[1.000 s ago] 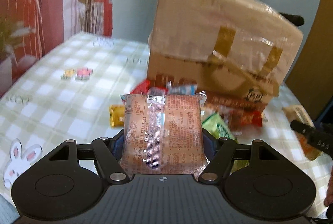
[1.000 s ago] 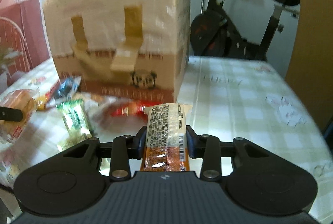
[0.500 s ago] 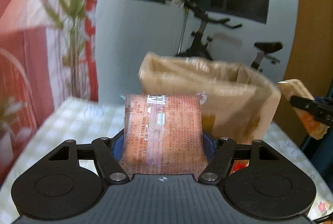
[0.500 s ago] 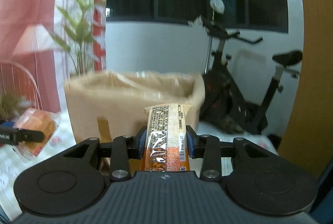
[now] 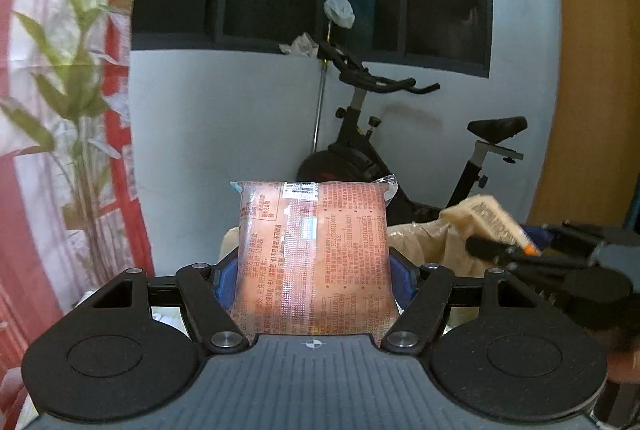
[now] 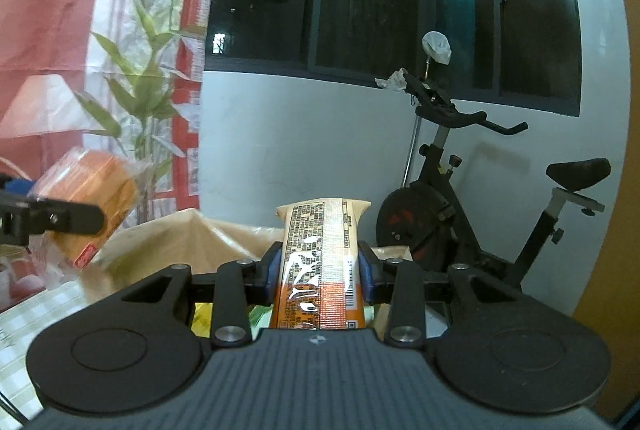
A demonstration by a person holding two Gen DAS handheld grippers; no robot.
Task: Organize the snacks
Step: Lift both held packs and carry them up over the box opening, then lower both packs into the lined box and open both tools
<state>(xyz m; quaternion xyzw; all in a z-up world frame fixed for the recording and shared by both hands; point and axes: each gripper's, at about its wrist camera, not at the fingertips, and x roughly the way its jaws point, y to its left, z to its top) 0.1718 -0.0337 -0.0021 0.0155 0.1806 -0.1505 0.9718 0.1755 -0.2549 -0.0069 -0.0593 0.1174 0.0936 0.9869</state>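
Before a grey wall, orange printed snack packet (image 5: 312,254) stands upright, glossy

Lifted from low over the checked tablecloth (image 6: 28,314) and scattered snacks to above the cardboard box (image 6: 192,234). Box face gone from both wrist views; open top rim low, exercise bike (image 5: 400,150) and window filling view.

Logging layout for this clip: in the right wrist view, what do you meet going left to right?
Left gripper holding an orange packet → bamboo plant → box → right gripper holding a snack bar → exercise bike.
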